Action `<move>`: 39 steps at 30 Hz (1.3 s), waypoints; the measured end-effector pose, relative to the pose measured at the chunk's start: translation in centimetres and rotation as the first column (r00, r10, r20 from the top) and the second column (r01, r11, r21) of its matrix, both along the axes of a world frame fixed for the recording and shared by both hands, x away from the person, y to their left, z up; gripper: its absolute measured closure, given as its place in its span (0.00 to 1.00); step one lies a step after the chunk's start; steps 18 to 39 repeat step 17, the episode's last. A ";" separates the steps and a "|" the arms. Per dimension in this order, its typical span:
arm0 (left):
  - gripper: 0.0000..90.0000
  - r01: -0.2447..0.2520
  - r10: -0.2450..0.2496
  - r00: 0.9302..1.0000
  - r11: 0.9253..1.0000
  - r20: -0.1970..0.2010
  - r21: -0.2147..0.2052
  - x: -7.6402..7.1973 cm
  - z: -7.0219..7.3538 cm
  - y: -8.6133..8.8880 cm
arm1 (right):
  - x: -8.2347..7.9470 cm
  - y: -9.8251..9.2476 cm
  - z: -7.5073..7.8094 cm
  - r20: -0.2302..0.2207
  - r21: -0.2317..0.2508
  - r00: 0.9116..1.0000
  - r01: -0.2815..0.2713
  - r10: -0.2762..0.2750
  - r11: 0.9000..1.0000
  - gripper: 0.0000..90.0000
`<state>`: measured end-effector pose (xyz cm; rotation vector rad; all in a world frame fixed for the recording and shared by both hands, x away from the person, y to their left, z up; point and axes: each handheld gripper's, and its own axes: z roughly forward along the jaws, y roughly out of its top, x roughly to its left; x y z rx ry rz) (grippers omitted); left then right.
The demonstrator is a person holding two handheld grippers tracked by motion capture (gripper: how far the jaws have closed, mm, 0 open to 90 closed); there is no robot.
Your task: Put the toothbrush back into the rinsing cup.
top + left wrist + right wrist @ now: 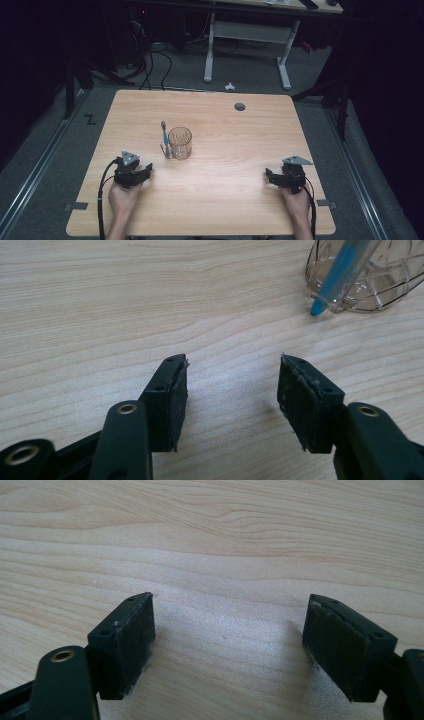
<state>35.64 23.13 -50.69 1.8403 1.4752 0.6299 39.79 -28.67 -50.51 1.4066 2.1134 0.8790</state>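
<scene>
While both hands rest low on the table, nothing is held. At left, my left gripper stands with jaws apart and empty, aimed toward the glass, which is near but not touched. A toothbrush lies just beside the glass, on its left, apparently staged for pickup. At right, my right gripper is likewise spread over bare wood, well apart from both, 1 hand in reserve.

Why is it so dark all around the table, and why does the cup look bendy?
High view: light falls on the table, while the room around stays nearly black. Left gripper view: the clear cup sits at the corner, where the lens curves it, and the blue toothbrush shows through its wall. Right gripper view: a pale shine lies on the wood.
</scene>
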 end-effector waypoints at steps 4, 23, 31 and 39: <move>0.51 0.003 -0.003 1.000 1.000 -0.001 0.027 0.1 -0.3 -0.2 | 0.0 0.0 0.0 0.000 0.000 1.000 0.000 0.000 1.000 0.24; 0.39 0.029 -0.029 1.000 0.999 -0.002 0.033 -0.1 -0.4 -0.5 | 0.0 0.0 0.0 0.000 0.000 1.000 0.001 -0.001 1.000 0.24; 0.39 0.029 -0.029 1.000 0.999 -0.002 0.033 -0.1 -0.4 -0.5 | 0.0 0.0 0.0 0.000 0.000 1.000 0.001 -0.001 1.000 0.24; 0.39 0.029 -0.029 1.000 0.999 -0.002 0.033 -0.1 -0.4 -0.5 | 0.0 0.0 0.0 0.000 0.000 1.000 0.001 -0.001 1.000 0.24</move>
